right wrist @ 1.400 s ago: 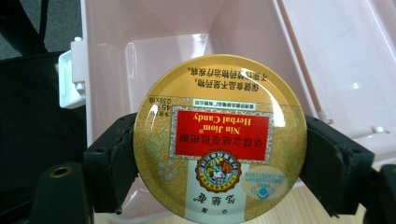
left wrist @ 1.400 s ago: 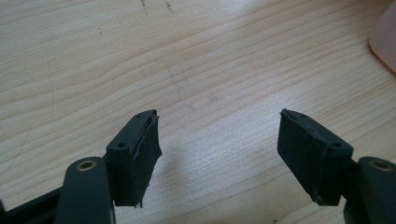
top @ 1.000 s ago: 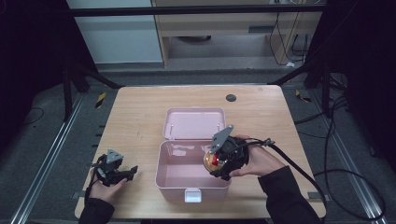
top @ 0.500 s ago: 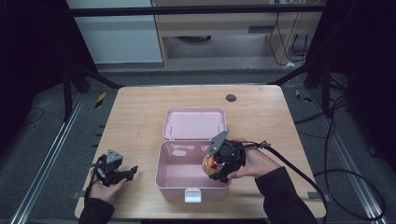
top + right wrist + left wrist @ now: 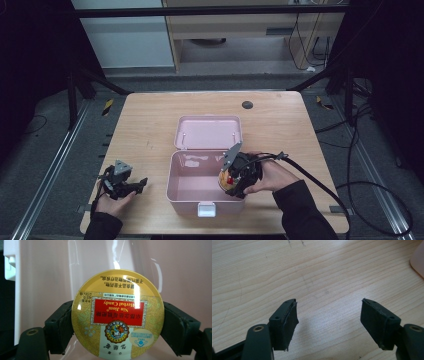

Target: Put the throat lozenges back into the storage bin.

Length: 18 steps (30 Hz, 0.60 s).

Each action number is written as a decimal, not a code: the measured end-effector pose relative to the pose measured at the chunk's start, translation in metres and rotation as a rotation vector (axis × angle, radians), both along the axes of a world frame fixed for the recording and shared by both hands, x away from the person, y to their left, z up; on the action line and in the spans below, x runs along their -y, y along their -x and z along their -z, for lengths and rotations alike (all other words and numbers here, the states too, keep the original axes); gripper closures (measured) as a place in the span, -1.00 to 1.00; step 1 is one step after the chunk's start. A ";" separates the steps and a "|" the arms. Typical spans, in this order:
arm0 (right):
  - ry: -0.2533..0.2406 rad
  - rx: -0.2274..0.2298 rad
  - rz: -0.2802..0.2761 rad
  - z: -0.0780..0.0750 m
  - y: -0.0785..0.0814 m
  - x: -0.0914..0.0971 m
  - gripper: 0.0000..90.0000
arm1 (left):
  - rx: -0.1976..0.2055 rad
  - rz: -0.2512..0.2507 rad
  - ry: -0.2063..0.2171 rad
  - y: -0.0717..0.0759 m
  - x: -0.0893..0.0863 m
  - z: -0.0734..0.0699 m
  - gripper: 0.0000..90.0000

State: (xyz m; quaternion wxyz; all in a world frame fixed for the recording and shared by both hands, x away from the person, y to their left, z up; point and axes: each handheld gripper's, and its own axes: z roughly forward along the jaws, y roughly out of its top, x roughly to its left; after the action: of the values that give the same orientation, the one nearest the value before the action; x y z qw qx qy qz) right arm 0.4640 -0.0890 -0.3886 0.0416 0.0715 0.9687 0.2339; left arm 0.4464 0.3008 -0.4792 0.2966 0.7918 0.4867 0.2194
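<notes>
- Since the earlier picture, the right gripper [image 5: 231, 184] has dipped lower into the pink box [image 5: 192, 192].
- Its jaws squeeze the round candy tin [image 5: 117, 315] between them.
- The left gripper [image 5: 328, 325] rests on the worktop [image 5: 145, 130], jaws wide apart, holding nothing.

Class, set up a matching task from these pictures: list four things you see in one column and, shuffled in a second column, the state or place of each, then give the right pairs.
Things:
1. round yellow candy tin
2. pink plastic box
3. left gripper
4. small dark round disc

States or places:
A. jaws apart over bare wooden table
B. lid swung open
C. lying near the table's far edge
D. clamped in the right gripper, over the box

Pairs: 1-D, 2-B, 3-A, 4-C
</notes>
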 end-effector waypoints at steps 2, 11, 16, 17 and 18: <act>0.010 -0.010 -0.005 0.002 0.000 -0.001 -0.54 | 0.000 0.000 0.000 0.000 0.000 0.000 -0.36; 0.005 -0.015 0.002 0.007 0.000 0.001 -0.55 | -0.005 0.003 -0.005 0.000 0.001 0.001 -0.36; 0.014 -0.006 0.005 0.008 0.000 0.001 -0.55 | -0.006 0.003 -0.006 0.000 0.001 0.001 -0.36; 0.020 -0.006 0.002 0.008 0.000 0.001 -0.56 | -0.006 0.003 -0.006 0.000 0.001 0.001 -0.36; 0.024 -0.005 0.003 0.008 0.001 0.000 -0.56 | -0.007 0.003 -0.006 0.000 0.001 0.001 -0.36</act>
State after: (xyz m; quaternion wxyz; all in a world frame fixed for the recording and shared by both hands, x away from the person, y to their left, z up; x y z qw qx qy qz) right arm 0.4631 -0.0895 -0.3969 0.0403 0.0728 0.9715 0.2219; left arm 0.4468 0.3001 -0.4801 0.2930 0.7943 0.4858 0.2174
